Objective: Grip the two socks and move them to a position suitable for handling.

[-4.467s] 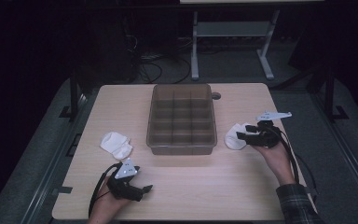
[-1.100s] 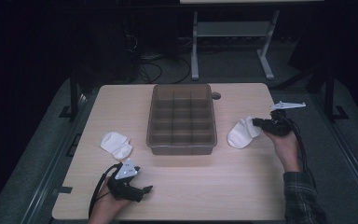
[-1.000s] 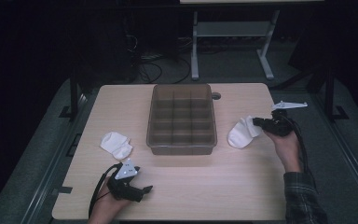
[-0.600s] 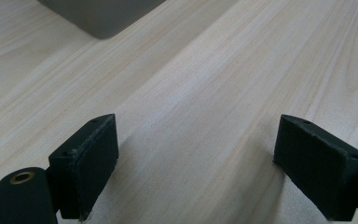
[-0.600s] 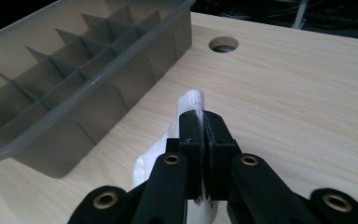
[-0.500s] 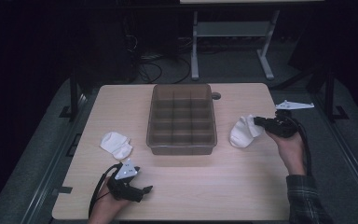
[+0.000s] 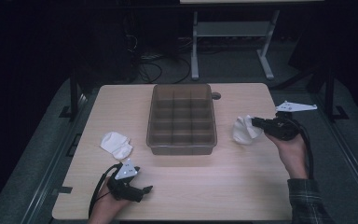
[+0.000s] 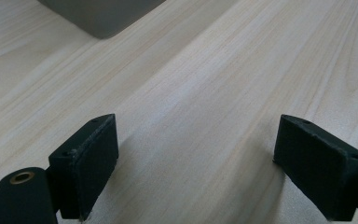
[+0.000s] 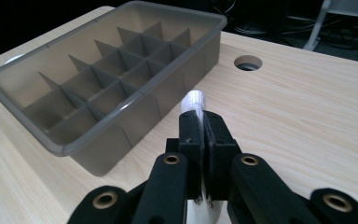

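Right hand-held gripper (image 7: 257,123): clamped on white cloth (image 7: 243,130) (thin pinch).
Left hand-held gripper (image 8: 200,158): wide, empty.
Risk: cloth slips, missing tray (image 7: 182,147).

I'm working in a dim lab or test room: a bare wooden table (image 7: 242,186) on grey carpet, cables (image 7: 151,70) tangled on the floor behind, and a metal stand (image 7: 228,42) beyond.
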Motion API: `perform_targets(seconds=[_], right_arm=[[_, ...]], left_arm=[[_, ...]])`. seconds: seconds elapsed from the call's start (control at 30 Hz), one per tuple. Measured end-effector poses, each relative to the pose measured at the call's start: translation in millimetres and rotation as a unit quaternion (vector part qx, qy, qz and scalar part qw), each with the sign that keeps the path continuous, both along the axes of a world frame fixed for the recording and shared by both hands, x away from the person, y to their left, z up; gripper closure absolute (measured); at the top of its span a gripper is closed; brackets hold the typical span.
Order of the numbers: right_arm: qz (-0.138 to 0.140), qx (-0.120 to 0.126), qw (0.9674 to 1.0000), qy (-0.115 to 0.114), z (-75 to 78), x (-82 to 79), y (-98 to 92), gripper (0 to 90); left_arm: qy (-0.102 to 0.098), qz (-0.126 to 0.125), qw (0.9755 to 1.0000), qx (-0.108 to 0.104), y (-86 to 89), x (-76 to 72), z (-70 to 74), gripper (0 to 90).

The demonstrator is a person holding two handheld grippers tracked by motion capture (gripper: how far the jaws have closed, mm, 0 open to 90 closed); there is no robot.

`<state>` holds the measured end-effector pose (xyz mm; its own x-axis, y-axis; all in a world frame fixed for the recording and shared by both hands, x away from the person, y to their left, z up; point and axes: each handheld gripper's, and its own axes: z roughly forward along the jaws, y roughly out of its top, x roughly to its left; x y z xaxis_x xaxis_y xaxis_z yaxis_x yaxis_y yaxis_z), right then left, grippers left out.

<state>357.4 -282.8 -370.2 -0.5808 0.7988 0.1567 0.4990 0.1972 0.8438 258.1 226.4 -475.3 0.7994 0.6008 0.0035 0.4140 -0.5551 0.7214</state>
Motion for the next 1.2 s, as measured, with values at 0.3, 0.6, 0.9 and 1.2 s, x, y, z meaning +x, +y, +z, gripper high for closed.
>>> perform_targets(seconds=[0.3,0.6,0.9,1.2], right_arm=[[0.017,-0.004,0.9999,-0.002,1.7,-12.3,7.2,86.9],[0.033,0.0,0.9994,-0.007,3.1,-25.0,13.3,87.0],[0.053,0.002,0.9986,-0.006,2.3,-32.3,21.8,86.9],[0.071,0.006,0.9974,-0.01,4.5,-41.4,28.7,86.9]], left_arm=[[0.0,0.0,1.0,0.0,0.0,0.0,0.0,13.1],[-0.001,-0.001,1.0,0.001,0.1,0.0,0.1,13.1],[0.0,0.001,1.0,-0.002,-0.2,-0.3,-0.1,13.1],[-0.001,0.001,1.0,-0.002,-0.2,-0.3,-0.2,13.1]])
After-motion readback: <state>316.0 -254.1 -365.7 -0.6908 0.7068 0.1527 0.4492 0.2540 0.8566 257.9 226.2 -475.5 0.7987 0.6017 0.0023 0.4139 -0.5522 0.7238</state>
